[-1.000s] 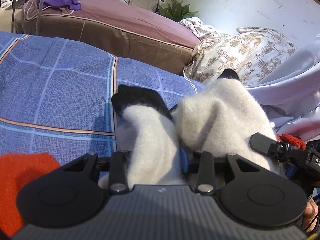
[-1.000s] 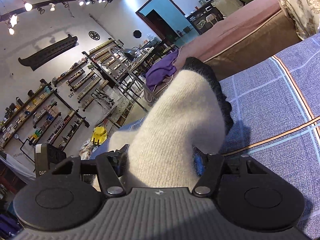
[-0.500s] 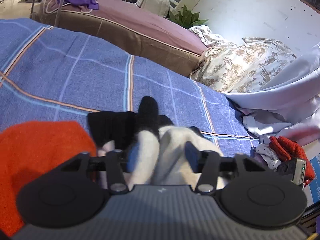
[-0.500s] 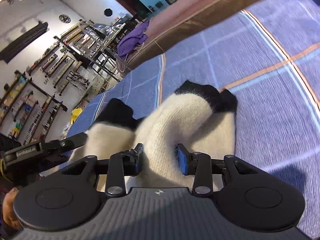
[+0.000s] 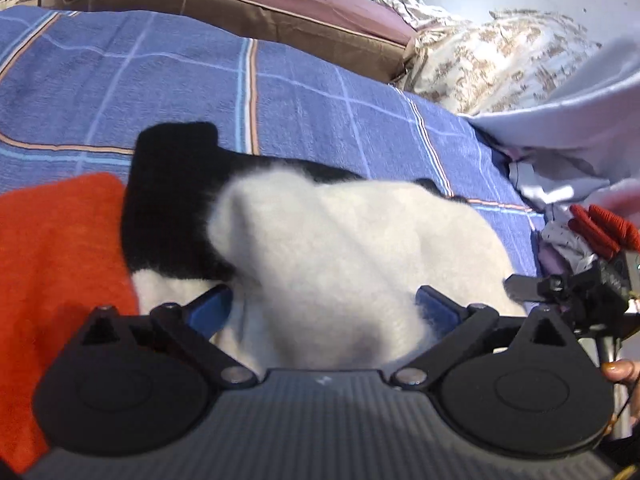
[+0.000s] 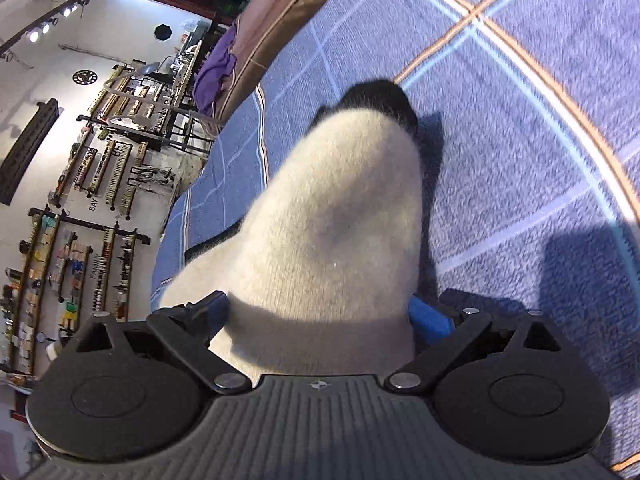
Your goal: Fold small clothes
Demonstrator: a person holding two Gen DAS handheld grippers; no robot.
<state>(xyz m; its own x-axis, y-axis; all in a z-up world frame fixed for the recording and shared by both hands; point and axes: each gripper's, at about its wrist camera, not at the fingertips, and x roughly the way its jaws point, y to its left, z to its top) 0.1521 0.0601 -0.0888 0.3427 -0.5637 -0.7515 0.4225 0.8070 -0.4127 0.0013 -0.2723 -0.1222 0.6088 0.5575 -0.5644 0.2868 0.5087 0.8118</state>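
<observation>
A fluffy white garment with black cuffs (image 5: 340, 248) lies bunched on the blue checked bedspread (image 5: 120, 80). In the left wrist view my left gripper (image 5: 324, 308) is low over it, its jaws opening wide around the white bulge, the blue pads (image 5: 212, 308) apart from the cloth's sides. In the right wrist view the same white garment (image 6: 332, 220) rises between the jaws of my right gripper (image 6: 322, 316), which are also opening, its black cuff (image 6: 380, 100) resting on the bedspread (image 6: 520, 140). Part of the right gripper's body (image 5: 568, 292) shows at the left view's right edge.
An orange knit (image 5: 52, 260) lies to the left of the white garment. At the right are a red item (image 5: 600, 228), a pale lilac sheet (image 5: 560, 120) and patterned bedding (image 5: 500, 60). A mauve mattress (image 5: 280, 12) lies beyond the bed. Wall shelves (image 6: 80, 200) stand past the bed's far edge.
Both grippers sank toward the bedspread with the white garment, and their jaws spread wide. The garment went from hanging in the air to lying on the bed. The right view has rolled.
</observation>
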